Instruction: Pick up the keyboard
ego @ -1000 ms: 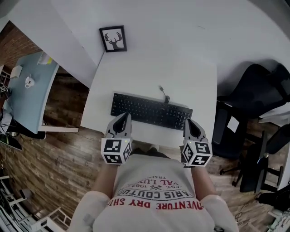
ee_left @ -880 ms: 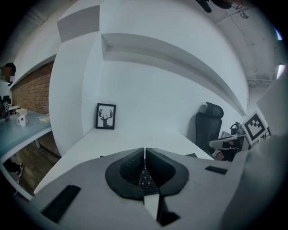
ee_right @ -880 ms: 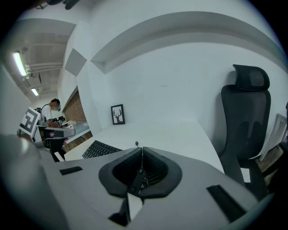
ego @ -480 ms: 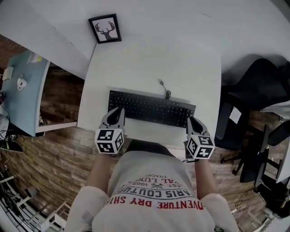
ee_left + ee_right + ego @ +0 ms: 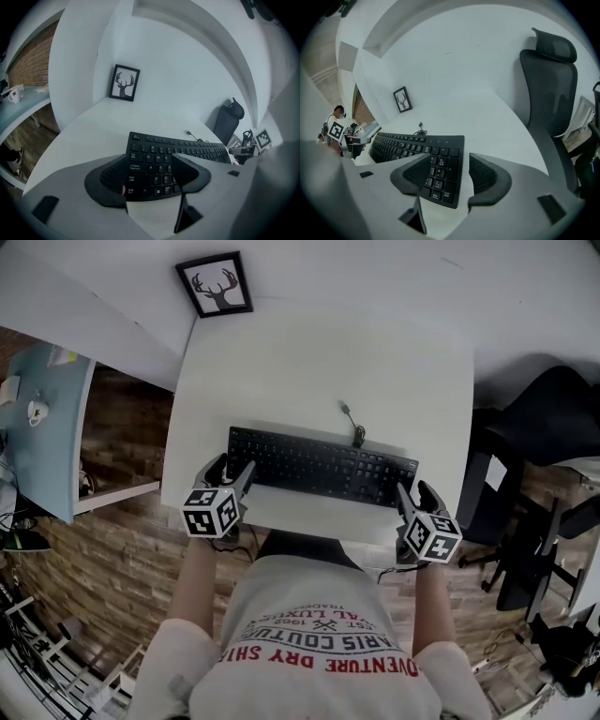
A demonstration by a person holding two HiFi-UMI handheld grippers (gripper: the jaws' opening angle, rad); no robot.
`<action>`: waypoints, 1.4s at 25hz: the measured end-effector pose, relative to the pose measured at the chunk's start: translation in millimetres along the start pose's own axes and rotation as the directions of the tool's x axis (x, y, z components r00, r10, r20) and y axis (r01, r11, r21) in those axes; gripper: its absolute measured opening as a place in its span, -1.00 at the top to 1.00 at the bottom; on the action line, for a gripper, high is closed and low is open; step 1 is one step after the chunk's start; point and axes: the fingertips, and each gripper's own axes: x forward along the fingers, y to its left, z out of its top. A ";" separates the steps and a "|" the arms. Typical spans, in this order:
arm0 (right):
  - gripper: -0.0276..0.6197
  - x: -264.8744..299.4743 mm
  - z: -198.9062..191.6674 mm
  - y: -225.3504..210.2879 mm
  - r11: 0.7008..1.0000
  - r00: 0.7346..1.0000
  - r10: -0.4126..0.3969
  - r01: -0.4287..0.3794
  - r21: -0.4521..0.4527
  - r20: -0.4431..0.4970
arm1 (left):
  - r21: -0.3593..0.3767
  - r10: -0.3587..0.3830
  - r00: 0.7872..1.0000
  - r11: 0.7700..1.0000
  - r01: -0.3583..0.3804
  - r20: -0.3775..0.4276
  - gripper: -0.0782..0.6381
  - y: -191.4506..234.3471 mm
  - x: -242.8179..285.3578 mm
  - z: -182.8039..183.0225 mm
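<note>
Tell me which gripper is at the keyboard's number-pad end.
The right gripper, jaws opening around that keyboard corner; the left gripper, also opening, straddles the Ctrl corner.

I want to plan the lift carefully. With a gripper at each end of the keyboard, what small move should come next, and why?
Probably lower both grippers slightly onto the ends of the keyboard. The fingers of the left gripper and right gripper are opening, each pair with a keyboard end between them, but none presses on it yet, and it lies flat on the table.
</note>
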 end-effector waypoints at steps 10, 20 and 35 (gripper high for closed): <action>0.16 19.5 -14.3 -1.4 0.993 0.988 0.116 -0.117 0.002 -0.102 | -0.055 -0.092 0.990 0.995 0.086 -0.110 -0.04 15.7 29.4 -6.4; 0.19 25.9 -18.0 -0.3 0.950 0.966 0.247 -0.227 0.215 -0.075 | -0.104 -0.184 0.977 0.980 0.173 -0.112 -0.04 18.2 34.1 -10.2; 0.27 15.9 -15.6 7.2 0.942 0.964 0.264 -0.249 0.225 -0.041 | -0.109 -0.182 0.978 0.979 0.171 -0.106 -0.03 16.9 23.6 -8.1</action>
